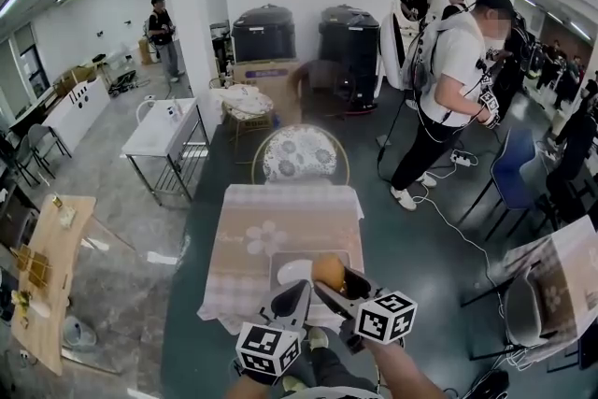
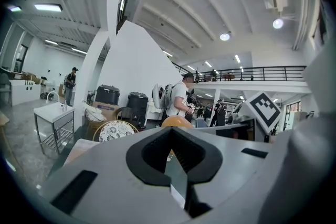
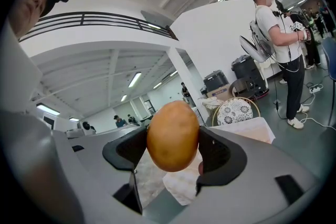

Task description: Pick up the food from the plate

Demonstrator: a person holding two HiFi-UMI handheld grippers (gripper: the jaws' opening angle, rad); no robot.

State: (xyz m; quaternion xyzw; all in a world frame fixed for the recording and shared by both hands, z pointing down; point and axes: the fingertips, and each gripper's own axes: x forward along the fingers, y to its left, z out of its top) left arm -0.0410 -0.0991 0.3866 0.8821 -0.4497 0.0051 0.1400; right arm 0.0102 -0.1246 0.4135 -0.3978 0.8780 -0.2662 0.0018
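Okay, golden-brown egg-shaped food item [image 1: 327, 272] is pinched between the right tongs [image 3: 173, 139], held over the white plate [image 1: 286, 273]. It looks lifted clear of the plate, though the head view is too small to be sure. Left tongs [image 2: 170, 131] are pressed together with nothing in them, just beside the right ones. Plate sits near the close edge of the counter with pale floral cloth [image 1: 280, 220]. Round patterned chair [image 1: 299, 154] stands at the far end.
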